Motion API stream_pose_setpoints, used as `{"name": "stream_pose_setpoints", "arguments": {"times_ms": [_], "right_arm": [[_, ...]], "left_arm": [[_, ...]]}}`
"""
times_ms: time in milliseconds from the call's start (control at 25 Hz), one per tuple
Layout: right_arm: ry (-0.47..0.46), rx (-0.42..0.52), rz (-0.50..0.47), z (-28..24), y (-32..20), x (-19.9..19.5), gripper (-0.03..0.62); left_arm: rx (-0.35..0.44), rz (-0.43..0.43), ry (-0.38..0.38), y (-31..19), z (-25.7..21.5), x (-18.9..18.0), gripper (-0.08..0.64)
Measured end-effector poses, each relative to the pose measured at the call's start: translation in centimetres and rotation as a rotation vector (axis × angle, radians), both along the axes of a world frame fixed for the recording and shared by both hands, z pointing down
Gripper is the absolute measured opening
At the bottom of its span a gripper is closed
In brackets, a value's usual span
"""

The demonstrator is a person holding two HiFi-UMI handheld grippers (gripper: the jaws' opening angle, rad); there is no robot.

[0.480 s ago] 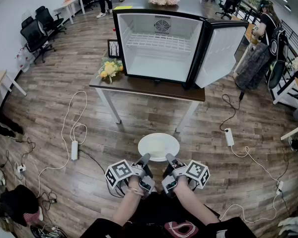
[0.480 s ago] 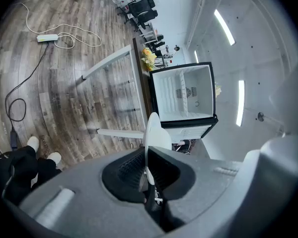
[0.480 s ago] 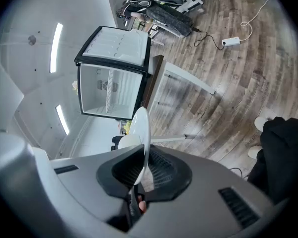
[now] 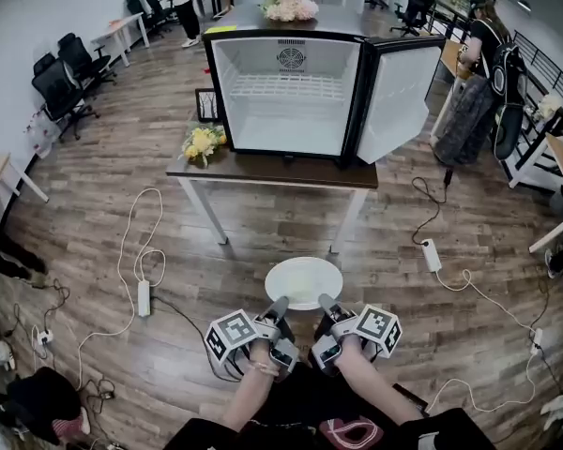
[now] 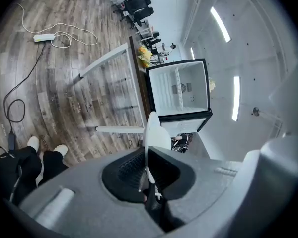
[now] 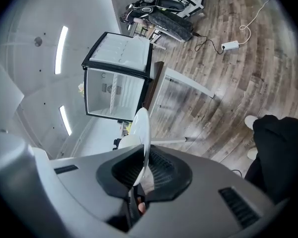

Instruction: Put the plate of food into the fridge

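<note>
Plate [image 4: 303, 280] clamped by its rim in my left tongs [image 4: 279, 305] and right tongs [image 4: 325, 302], open fridge [image 4: 291, 92] ahead on worktop [image 4: 263, 170].

No legible text, brand, number or sign in any view. Cubes on left gripper [image 4: 278, 306] and right gripper [image 4: 327, 303]: black-and-white square marker patterns only, no letters. Round mark [image 4: 291, 59] on fridge [image 4: 291, 111] back wall: possibly a vent, too small to read.
</note>
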State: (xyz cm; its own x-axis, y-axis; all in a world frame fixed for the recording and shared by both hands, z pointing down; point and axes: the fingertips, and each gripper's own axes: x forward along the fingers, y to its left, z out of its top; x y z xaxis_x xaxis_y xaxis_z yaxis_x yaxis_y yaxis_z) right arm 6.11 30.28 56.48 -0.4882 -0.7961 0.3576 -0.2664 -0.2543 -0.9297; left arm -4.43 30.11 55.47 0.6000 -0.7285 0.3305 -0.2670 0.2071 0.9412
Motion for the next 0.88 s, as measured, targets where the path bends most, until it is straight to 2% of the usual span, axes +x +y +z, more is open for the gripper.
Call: {"name": "stream_pose_setpoints", "arguments": {"times_ms": [440, 680, 880], "right_arm": [[-0.022, 0.010, -0.028, 0.7, -1.4, 0.0, 0.037], [0.016, 0.018, -0.073, 1.0, -4.7, 0.4, 0.038], [-0.008, -0.003, -0.098, 1.4, -8.5, 0.7, 0.038]], "left_arm": [[0.016, -0.033, -0.002, -0.8, 0.4, 0.0, 0.021], [0.011, -0.057, -0.002, -3.7, 0.9, 0.4, 0.021], [-0.008, -0.087, -0.008, -7.2, 1.2, 0.7, 0.021]]}}
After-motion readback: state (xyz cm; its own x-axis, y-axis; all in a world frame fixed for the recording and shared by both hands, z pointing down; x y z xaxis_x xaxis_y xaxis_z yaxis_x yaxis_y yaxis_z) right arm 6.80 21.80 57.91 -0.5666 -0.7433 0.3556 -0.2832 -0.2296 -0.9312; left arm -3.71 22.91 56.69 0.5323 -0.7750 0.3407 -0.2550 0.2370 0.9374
